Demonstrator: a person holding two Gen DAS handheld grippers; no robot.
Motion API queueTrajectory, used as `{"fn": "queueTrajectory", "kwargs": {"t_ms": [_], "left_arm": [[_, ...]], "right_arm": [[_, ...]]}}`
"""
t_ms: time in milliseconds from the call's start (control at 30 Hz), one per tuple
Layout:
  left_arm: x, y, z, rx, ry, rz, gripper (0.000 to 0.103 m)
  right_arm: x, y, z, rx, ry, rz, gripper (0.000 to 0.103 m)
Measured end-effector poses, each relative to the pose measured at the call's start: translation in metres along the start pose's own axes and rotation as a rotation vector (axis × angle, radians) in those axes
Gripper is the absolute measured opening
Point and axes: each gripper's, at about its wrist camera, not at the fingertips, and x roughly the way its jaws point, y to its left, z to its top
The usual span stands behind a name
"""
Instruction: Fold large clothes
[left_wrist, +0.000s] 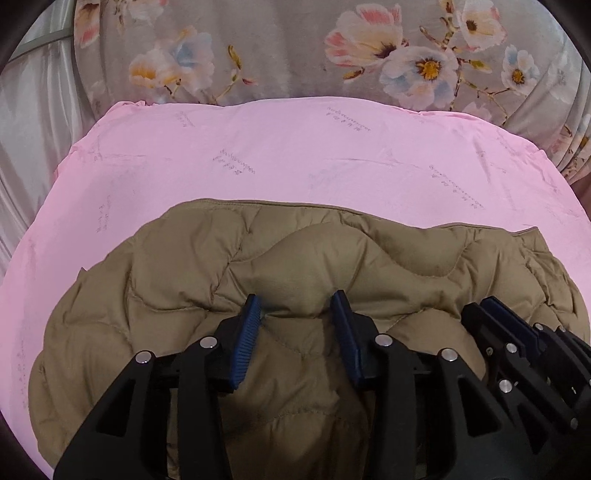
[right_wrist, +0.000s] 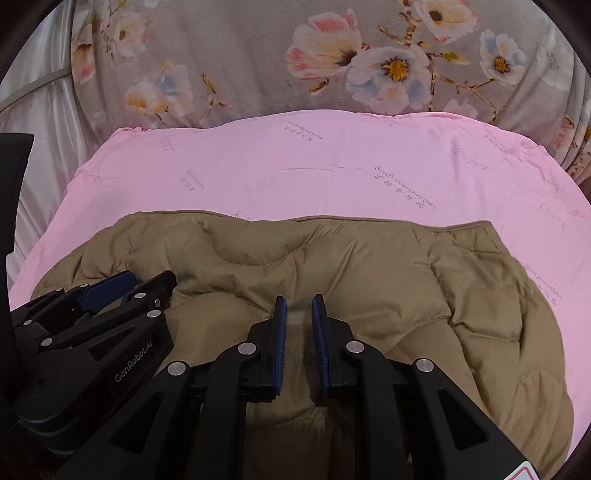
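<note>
Quilted jacket (left_wrist: 295, 266), tan, puffy, wavy stitch lines, folded in a rounded heap on pink sheet (left_wrist: 258, 155) of bed, floral quilt (left_wrist: 295, 55) behind, left tool (left_wrist: 297, 306) spread apart w/ jacket fold bulging between its tips, right tool (right_wrist: 298, 306) just beside it, narrowly parted, tips resting on jacket.

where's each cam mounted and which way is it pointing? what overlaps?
Left wrist: on the left gripper, looking forward along its open fingers over the tan quilted jacket; right gripper enters at right.
Right wrist: on the right gripper, same heading, fingers slightly apart; left gripper enters at left.
Shared: jacket, pink sheet, floral fabric behind.
</note>
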Motion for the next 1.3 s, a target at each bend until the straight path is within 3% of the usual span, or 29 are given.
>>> {"fn": "queueTrajectory", "kwargs": {"t_ms": [700, 867, 1067, 1300], "left_arm": [[0.018, -0.009, -0.006, 0.004, -0.036, 0.04, 0.041], [-0.003, 0.005, -0.006, -0.034, -0.003, -0.024, 0.042], [-0.063, 0.019, -0.044, -0.018, -0.046, -0.048, 0.05], [-0.054, 0.013, -0.072, 0.029, -0.08, 0.008, 0.056]], "right_arm": [[0.02, -0.006, -0.008, 0.03, -0.007, 0.021, 0.015], [-0.018, -0.004, -0.012, 0.018, -0.038, 0.039, 0.016], [-0.06, 0.014, -0.048, -0.059, -0.042, 0.052, 0.017], [-0.044, 0.016, -0.074, -0.087, -0.066, 0.028, 0.019]]}}
